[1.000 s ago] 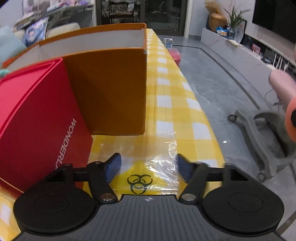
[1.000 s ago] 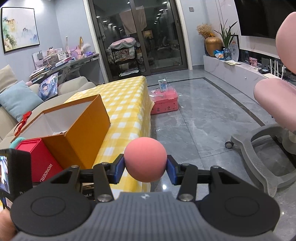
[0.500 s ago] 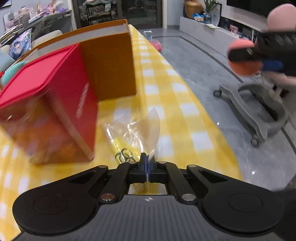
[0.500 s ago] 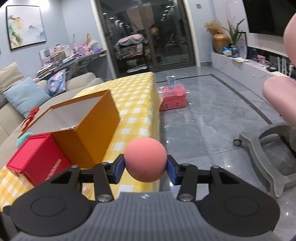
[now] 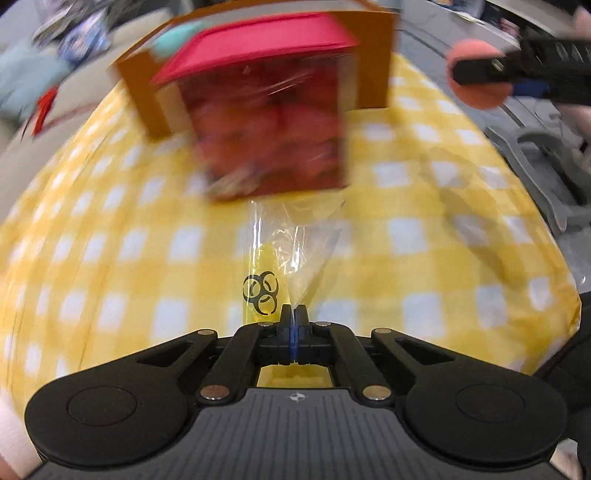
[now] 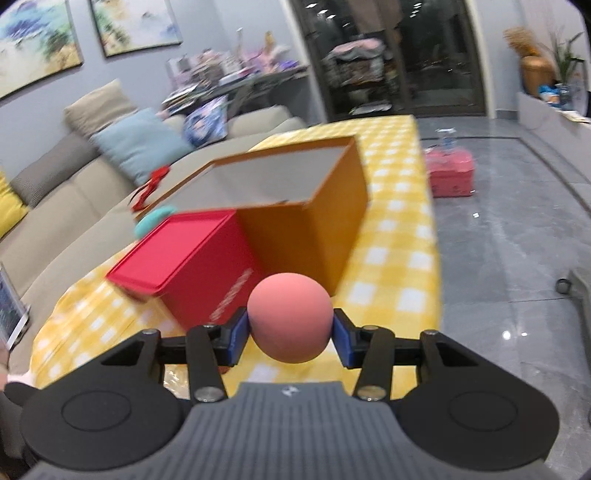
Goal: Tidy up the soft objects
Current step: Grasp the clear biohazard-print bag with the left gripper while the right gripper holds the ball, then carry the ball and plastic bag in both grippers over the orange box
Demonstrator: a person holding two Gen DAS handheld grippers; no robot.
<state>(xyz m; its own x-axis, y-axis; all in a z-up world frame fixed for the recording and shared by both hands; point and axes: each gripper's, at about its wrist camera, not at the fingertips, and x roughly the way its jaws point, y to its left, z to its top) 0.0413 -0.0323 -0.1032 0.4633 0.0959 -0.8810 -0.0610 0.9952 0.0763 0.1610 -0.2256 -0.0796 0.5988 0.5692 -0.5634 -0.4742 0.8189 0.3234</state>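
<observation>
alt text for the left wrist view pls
The left gripper is shut on a clear plastic bag with a biohazard mark, over a yellow checked tablecloth. Ahead, blurred, stand a red box and an orange box.

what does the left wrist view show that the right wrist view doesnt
Only the left wrist view shows the left gripper shut on the clear plastic bag with its biohazard mark, lifted above the yellow checked tablecloth.

Only the right wrist view shows the open top of the orange box, the sofa with cushions, the paintings and the pink case on the floor.

Both show the red box in front of the orange box, and the right gripper shut on the pink ball.
</observation>
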